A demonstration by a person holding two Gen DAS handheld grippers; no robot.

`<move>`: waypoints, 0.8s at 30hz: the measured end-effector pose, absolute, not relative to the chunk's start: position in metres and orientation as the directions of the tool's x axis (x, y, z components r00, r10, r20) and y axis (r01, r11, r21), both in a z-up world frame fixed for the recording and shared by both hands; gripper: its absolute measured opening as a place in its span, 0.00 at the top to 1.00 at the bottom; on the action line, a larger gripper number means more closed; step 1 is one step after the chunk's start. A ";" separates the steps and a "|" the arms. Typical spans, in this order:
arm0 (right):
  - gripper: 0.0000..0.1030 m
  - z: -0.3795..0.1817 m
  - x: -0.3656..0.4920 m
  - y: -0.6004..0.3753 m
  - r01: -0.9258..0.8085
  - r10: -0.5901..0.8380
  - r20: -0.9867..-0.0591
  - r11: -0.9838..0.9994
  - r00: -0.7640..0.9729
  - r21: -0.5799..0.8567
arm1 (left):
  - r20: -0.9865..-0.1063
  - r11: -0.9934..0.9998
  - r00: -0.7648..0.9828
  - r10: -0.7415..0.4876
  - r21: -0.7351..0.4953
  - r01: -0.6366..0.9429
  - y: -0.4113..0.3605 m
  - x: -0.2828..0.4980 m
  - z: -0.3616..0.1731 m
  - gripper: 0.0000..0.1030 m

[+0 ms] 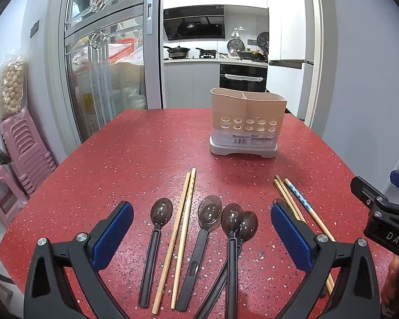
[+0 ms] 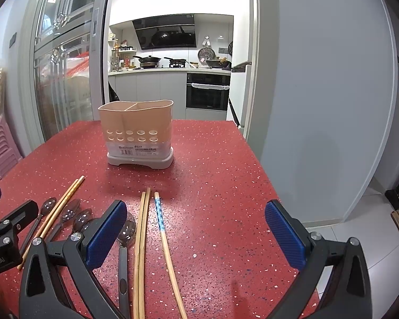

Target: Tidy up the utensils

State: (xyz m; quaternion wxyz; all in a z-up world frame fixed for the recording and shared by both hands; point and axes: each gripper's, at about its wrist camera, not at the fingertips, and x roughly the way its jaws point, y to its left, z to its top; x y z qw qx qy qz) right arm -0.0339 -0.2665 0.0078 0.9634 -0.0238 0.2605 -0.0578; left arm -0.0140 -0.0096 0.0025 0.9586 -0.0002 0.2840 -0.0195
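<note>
Hovering wide apart and gripping nothing: left gripper (image 1: 202,223) over spoons (image 1: 209,210), right gripper (image 2: 196,220) over chopsticks (image 2: 142,228), holder (image 2: 137,133) lying ahead.

Both wrist cameras sit low and close over the near edge of the red tabletop (image 1: 119,159), facing the kitchen doorway. The left view looks from further left. Both share the beige utensil holder (image 1: 248,111), spoons and chopsticks.

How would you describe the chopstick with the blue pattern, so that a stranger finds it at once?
Look on the red speckled table, in front of the beige utensil holder. Right of the spoons lie three chopsticks; the patterned chopstick is the rightmost, the only one with a blue-and-white tip.
</note>
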 end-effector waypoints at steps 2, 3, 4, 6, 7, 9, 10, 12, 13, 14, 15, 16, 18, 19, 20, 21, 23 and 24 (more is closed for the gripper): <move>0.00 0.008 -0.033 -0.266 0.099 -0.123 -0.500 0.992 0.857 -0.075 | -0.545 0.999 0.838 -0.037 -0.011 0.037 -0.010 -0.014 0.003 0.00; 0.00 0.008 -0.034 -0.266 0.099 -0.124 -0.499 0.992 0.857 -0.076 | -0.545 0.999 0.838 -0.038 -0.012 0.037 -0.010 -0.014 0.003 0.00; 0.00 0.008 -0.033 -0.266 0.099 -0.124 -0.500 0.992 0.857 -0.076 | -0.545 0.999 0.838 -0.038 -0.012 0.038 -0.010 -0.014 0.003 0.00; 0.00 0.007 -0.033 -0.266 0.098 -0.123 -0.500 0.992 0.857 -0.076 | -0.544 0.999 0.838 -0.038 -0.010 0.039 -0.010 -0.014 0.002 0.00; 0.00 0.007 -0.033 -0.266 0.098 -0.123 -0.500 0.992 0.857 -0.076 | -0.542 0.999 0.839 -0.037 -0.009 0.039 -0.010 -0.014 0.002 0.00; 0.00 0.007 -0.033 -0.266 0.096 -0.121 -0.500 0.992 0.857 -0.076 | -0.538 0.999 0.842 -0.035 -0.003 0.040 -0.011 -0.013 0.003 0.00; 0.00 0.007 -0.033 -0.266 0.096 -0.122 -0.501 0.992 0.857 -0.076 | -0.536 0.999 0.844 -0.034 0.000 0.041 -0.012 -0.013 0.003 0.00; 0.00 0.006 -0.032 -0.265 0.095 -0.120 -0.500 0.993 0.857 -0.076 | -0.533 0.999 0.845 -0.034 -0.001 0.040 -0.011 -0.013 0.004 0.00; 0.00 0.006 -0.033 -0.265 0.096 -0.120 -0.500 0.993 0.858 -0.075 | -0.533 0.999 0.846 -0.035 -0.004 0.039 -0.011 -0.012 0.004 0.00; 0.00 0.005 -0.033 -0.265 0.097 -0.121 -0.500 0.993 0.857 -0.074 | -0.533 0.999 0.845 -0.036 -0.007 0.038 -0.011 -0.012 0.004 0.00; 0.00 0.005 -0.033 -0.265 0.096 -0.120 -0.500 0.993 0.857 -0.073 | -0.533 0.999 0.845 -0.037 -0.009 0.039 -0.010 -0.012 0.004 0.00; 0.00 0.005 -0.033 -0.265 0.097 -0.119 -0.501 0.993 0.857 -0.071 | -0.534 0.999 0.845 -0.038 -0.009 0.039 -0.010 -0.012 0.004 0.00; 0.00 0.005 -0.033 -0.265 0.097 -0.119 -0.500 0.993 0.858 -0.070 | -0.533 0.999 0.845 -0.040 -0.008 0.042 -0.010 -0.013 0.004 0.00; 0.00 0.005 -0.033 -0.264 0.097 -0.120 -0.500 0.993 0.858 -0.071 | -0.533 0.999 0.845 -0.040 -0.008 0.043 -0.009 -0.013 0.004 0.00; 0.00 0.005 -0.032 -0.265 0.096 -0.119 -0.499 0.993 0.858 -0.071 | -0.532 0.999 0.846 -0.040 -0.008 0.042 -0.009 -0.013 0.004 0.00; 0.00 0.004 -0.032 -0.265 0.095 -0.117 -0.500 0.993 0.858 -0.071 | -0.532 0.999 0.846 -0.041 -0.010 0.042 -0.009 -0.013 0.004 0.00; 0.00 0.004 -0.032 -0.264 0.092 -0.116 -0.502 0.993 0.857 -0.071 | -0.533 0.999 0.845 -0.041 -0.011 0.041 -0.010 -0.013 0.004 0.00; 0.00 0.004 -0.032 -0.264 0.092 -0.115 -0.502 0.993 0.857 -0.071 | -0.533 0.999 0.845 -0.040 -0.009 0.041 -0.010 -0.013 0.003 0.00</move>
